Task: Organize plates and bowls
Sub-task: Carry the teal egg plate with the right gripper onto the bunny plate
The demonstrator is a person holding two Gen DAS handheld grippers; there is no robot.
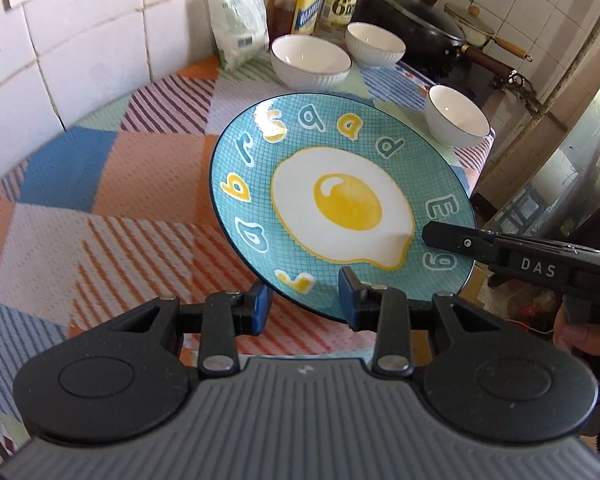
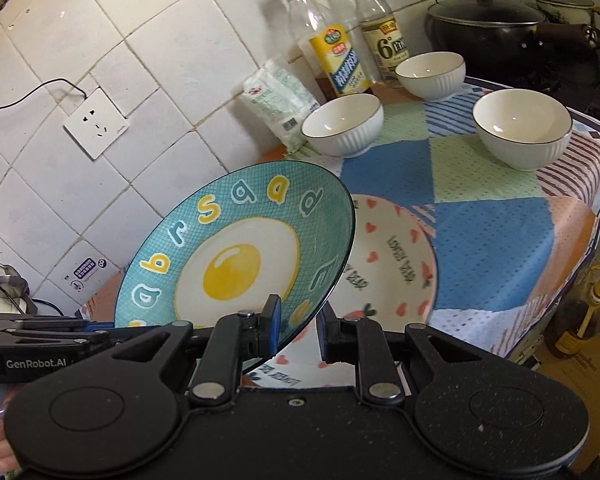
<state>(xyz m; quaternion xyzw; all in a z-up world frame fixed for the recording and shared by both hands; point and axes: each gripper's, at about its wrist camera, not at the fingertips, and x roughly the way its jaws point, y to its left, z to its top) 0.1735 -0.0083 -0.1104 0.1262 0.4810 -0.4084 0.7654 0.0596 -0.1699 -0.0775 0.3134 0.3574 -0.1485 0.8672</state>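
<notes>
Egg plate (image 2: 236, 256) tilted, aloft above pink heart plate (image 2: 392, 264) on surface (image 2: 492, 240). Both claws clamped on its rim: left claw (image 1: 304, 304), right claw (image 2: 298, 330). Glazed ceramic: stiff, slippery, breakable; 2 rim grips suit it.

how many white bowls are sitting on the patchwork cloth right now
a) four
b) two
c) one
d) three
d) three: the right wrist view shows one white bowl near the salt bag, a second by the bottles, and a third toward the cloth's right edge, all upright and apart from each other.
</notes>
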